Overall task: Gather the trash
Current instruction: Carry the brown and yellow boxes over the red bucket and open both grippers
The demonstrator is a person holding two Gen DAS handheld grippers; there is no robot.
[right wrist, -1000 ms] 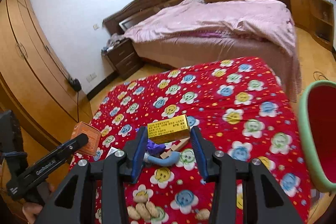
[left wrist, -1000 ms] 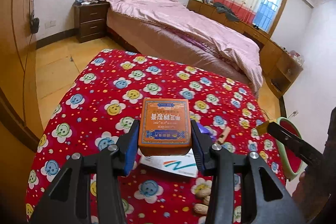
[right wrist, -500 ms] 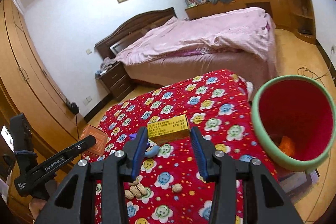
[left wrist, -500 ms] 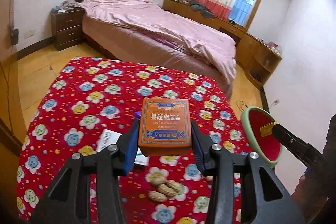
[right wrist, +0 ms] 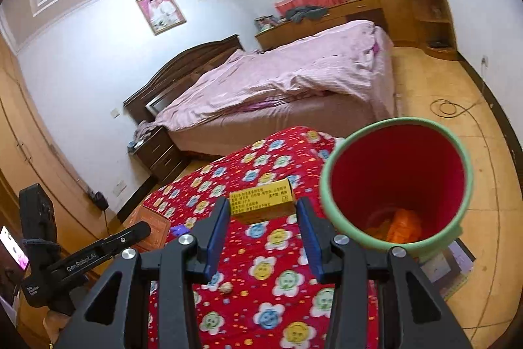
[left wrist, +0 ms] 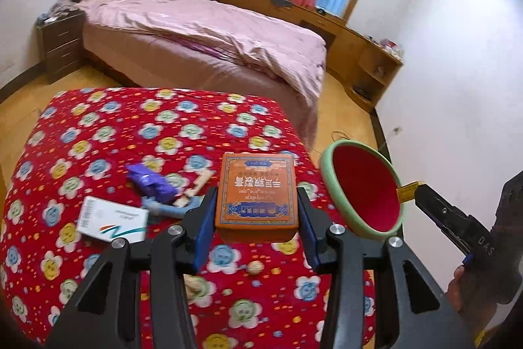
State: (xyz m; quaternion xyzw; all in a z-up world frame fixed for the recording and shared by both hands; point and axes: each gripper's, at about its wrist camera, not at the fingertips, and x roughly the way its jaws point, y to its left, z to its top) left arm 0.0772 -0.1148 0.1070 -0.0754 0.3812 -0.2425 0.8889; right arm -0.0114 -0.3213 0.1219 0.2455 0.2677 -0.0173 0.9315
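My left gripper (left wrist: 256,218) is shut on an orange box (left wrist: 257,192) and holds it above the red smiley-flower tablecloth (left wrist: 98,126). My right gripper (right wrist: 263,219) is shut on a small yellow box (right wrist: 261,200), held above the table's right side, left of the bin. The red bin with a green rim (right wrist: 397,185) stands off the table's right edge, with orange trash at its bottom (right wrist: 403,224). It also shows in the left wrist view (left wrist: 362,190). The orange box also shows at the left in the right wrist view (right wrist: 148,226).
On the cloth lie a white card box (left wrist: 111,219), a purple wrapper (left wrist: 152,182), a wooden stick (left wrist: 196,185), a blue-grey piece (left wrist: 173,208) and nuts (left wrist: 255,268). A pink bed (left wrist: 202,31) stands behind the table. A cable (right wrist: 447,108) lies on the floor.
Both grippers have swung right toward the bin, each keeping its box. The bin now fills the right of the right wrist view, and the trash left on the cloth has come into view.
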